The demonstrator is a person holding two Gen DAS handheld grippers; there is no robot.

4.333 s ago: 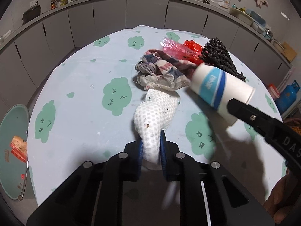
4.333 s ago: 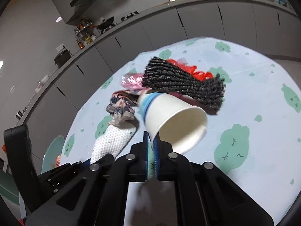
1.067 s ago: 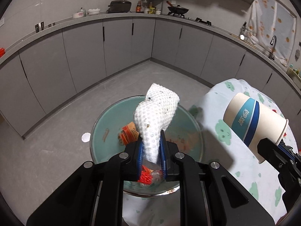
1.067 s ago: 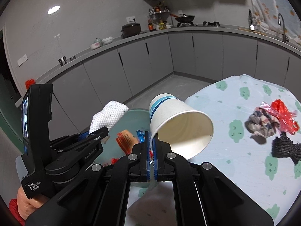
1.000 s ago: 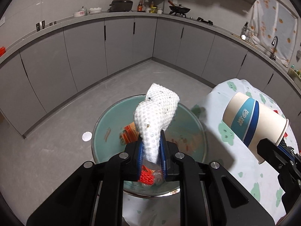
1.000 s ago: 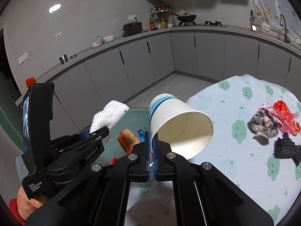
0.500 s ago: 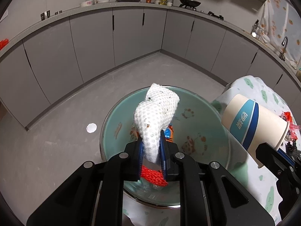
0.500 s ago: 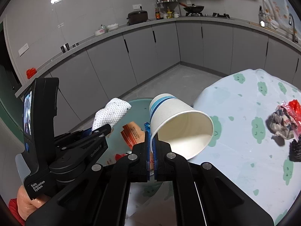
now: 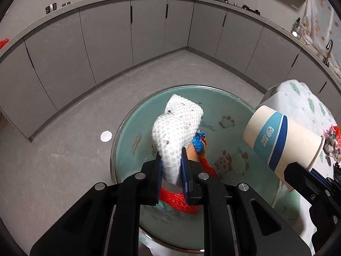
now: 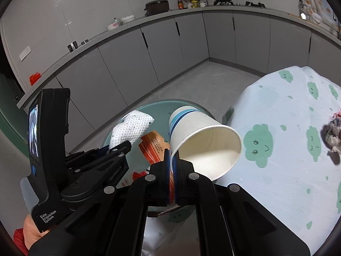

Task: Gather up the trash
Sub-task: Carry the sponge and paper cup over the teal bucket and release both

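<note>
Grey kitchen cabinets (image 9: 149,27) wrap the room. Table with cloud-print cloth (image 10: 287,149) on the right; a crumpled rag (image 10: 332,134) lies on it, well away from both grippers. Round green basin (image 9: 132,132) sits on the floor just beside the table edge, already holding an orange wrapper (image 10: 153,147), red mesh (image 9: 181,200) and a blue scrap (image 9: 198,143). Right gripper (image 10: 172,170): jaws pinched tight on the rim of a paper cup (image 10: 202,136), cup tilted mouth-down over the basin. Left gripper (image 9: 172,170): jaws clamped on a white foam net (image 9: 177,130), sticking up above the basin's middle.
</note>
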